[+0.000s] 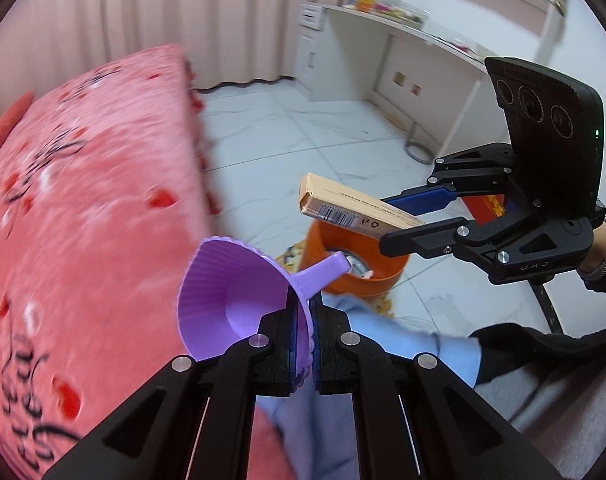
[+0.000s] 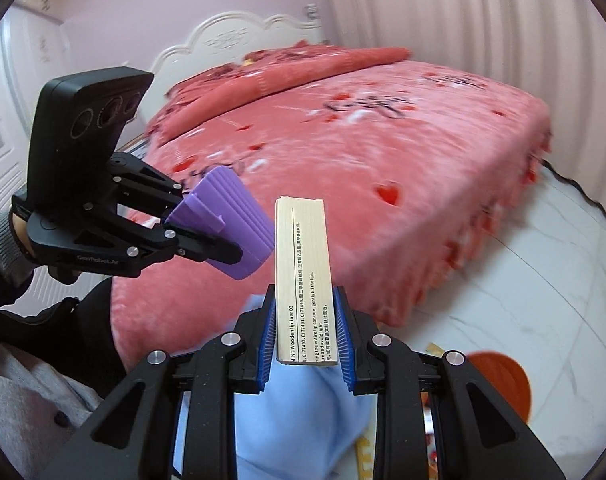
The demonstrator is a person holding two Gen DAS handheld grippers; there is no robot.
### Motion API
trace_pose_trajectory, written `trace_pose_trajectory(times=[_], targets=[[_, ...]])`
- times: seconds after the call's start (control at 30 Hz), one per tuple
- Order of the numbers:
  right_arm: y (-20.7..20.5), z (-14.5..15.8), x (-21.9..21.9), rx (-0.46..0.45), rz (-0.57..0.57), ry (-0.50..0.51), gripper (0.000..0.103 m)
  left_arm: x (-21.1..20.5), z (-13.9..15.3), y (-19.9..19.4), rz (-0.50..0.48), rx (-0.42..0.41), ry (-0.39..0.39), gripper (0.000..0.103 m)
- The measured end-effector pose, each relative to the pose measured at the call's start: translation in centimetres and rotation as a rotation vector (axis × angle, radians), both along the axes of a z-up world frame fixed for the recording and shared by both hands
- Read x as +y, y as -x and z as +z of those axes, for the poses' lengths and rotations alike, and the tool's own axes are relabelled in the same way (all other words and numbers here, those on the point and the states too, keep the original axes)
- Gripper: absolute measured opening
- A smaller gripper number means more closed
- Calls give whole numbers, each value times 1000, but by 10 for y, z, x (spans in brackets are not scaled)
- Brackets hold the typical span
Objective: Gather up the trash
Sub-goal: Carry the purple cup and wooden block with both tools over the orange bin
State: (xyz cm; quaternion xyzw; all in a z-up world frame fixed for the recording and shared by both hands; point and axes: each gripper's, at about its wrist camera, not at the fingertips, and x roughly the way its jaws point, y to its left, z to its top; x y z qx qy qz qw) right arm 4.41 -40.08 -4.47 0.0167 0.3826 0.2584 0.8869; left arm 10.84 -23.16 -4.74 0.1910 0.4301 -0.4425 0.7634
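Left gripper [image 1: 301, 344]: clamped on the rim of a purple funnel [image 1: 239, 300], spout pointing away toward the orange bin [image 1: 359, 260]. Right gripper [image 2: 305, 340]: clamped on a long cardboard box [image 2: 303, 276], lengthwise straight out beyond its fingers. Pink bed [image 2: 383, 160] beyond.

Bed [image 1: 83, 200] left, open floor [image 1: 303, 136] right.

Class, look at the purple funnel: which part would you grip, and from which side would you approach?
Grip the purple funnel by its thin ribbed rim wall, one finger inside the bowl and one outside. Come from the rim edge, opposite the spout, as the left claw does.
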Motion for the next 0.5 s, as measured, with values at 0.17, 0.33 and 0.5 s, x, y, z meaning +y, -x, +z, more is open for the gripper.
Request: trace_pose_trajectory(times=[0.17,0.33,0.5], targets=[[17,-13,-60,14,-137,-10,27,-55,-11,-2,-101,19,-11,7],[33,-31,-117,36,-273,-16,28,-108,-28,-5,-193,45,-23,7],[42,-50,-168,45,-413,-25,28,-151,-45,-6,-255,81,-25,7]])
